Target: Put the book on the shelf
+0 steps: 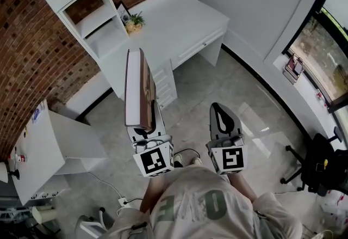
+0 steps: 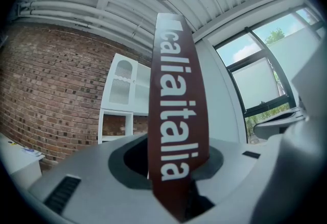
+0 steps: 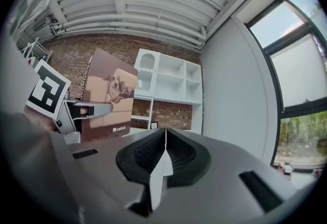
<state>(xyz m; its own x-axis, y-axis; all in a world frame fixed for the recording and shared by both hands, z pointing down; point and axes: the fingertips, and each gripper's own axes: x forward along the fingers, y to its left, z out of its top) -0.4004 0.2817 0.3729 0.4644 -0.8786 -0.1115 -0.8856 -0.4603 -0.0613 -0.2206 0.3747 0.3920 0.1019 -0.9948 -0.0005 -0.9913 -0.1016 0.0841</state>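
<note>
In the head view I see a thin book (image 1: 140, 91) standing upright on edge, its spine toward me, with my left gripper (image 1: 145, 126) shut on its lower end. The left gripper view shows the dark red spine (image 2: 176, 116) with white lettering rising from between the jaws of the left gripper (image 2: 173, 167). My right gripper (image 1: 220, 118) is to the right of it, shut with nothing in it; its pads meet along a seam (image 3: 164, 139). From there the book's cover (image 3: 110, 100), with a picture of a dog, shows at the left. The white shelf unit (image 1: 95, 20) stands ahead against the brick wall.
A white desk (image 1: 179, 20) with drawers joins the shelf unit; a potted plant (image 1: 133, 21) and a picture frame (image 1: 123, 12) sit in one compartment. A low white cabinet (image 1: 49, 145) is at the left. A black office chair (image 1: 318, 167) stands at the right by the window.
</note>
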